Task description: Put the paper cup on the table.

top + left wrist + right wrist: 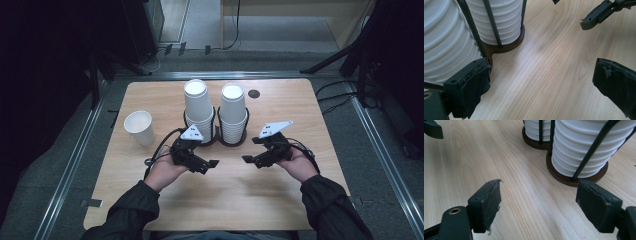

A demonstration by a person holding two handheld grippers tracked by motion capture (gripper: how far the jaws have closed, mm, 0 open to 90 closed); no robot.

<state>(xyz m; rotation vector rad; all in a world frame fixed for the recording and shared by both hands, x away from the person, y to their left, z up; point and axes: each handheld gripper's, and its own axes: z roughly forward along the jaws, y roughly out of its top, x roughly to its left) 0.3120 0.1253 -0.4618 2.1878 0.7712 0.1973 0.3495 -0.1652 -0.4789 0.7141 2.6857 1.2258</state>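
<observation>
L gripper (209,165) and R gripper (251,154) both low over bare table (220,200), front-centre, tips angled toward each other w/ a gap between; neither touching anything.

L gripper: jaws spread wide, released, nothing between them; in left gripper view its left pad (475,85) sits just in front of the holder base (506,46), close but can't tell if touching; left cup stack (198,107) lies fwd and slightly left of it.

R gripper: jaws also wide apart, empty; in right gripper view right cup stack (584,147) is fwd-right of the jaws, near, base edge just beyond right pad (596,205); table grain visible through the gap, so nothing held.

Key relation: both stacks stand upright, long axis vertical, rims down / bottoms up, nested inside black wire uprights on a brown double base; L gripper nearer left stack, R gripper nearer right stack (233,112); roughly equal reach each side. Stack tops sit well above current jaw height, so my read is a lift-then-approach from above/side is needed to take a top cup; wires block a low side grab.

Farther left: single cup (139,127) upright, mouth up, alone on table, well apart from holder; L hand is the nearer one.
</observation>
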